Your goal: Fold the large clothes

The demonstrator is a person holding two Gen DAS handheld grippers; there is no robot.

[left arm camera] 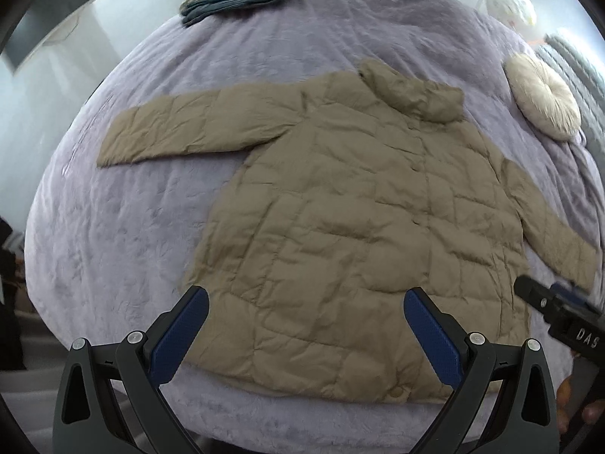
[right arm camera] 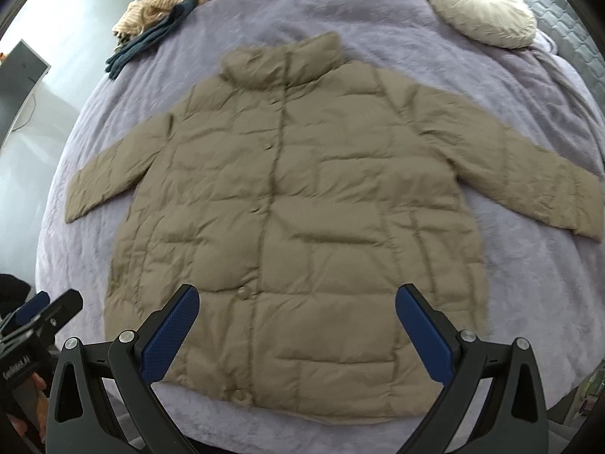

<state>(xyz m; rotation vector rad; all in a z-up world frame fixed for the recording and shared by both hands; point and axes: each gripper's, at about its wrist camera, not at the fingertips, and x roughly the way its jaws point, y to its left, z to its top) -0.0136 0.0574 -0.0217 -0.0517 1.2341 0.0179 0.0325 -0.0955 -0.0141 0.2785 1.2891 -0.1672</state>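
Pale walls and floor beyond the bed; a dark flat panel leaning or standing at the left edge of the room, by a white unit. At far right, a grey quilted headboard.

Wide bed under a lavender plush cover, filling almost both views, lightly creased, no bare mattress showing.

Spread flat on the cover, front up: a tan quilted jacket, buttoned down the middle, collar toward the far side, hem toward the near edge of the bed. Both sleeves stretched out sideways, resting on the cover, the left one nearly straight, the right one angled down toward the near edge.

Near the headboard, well apart from the jacket: a round cream cushion with a tufted centre. At the far left corner of the bed: a heap of other clothes, a tan fringed piece with a dark teal garment lying partly over it.

Left claw spread wide, blue pads apart, hovering over the hem, pinching nothing. Right claw likewise spread wide above the hem, empty. Each claw visible at the edge of the other's view, just beside the jacket's lower corners. Bit of a hand glimpsed behind the right device.
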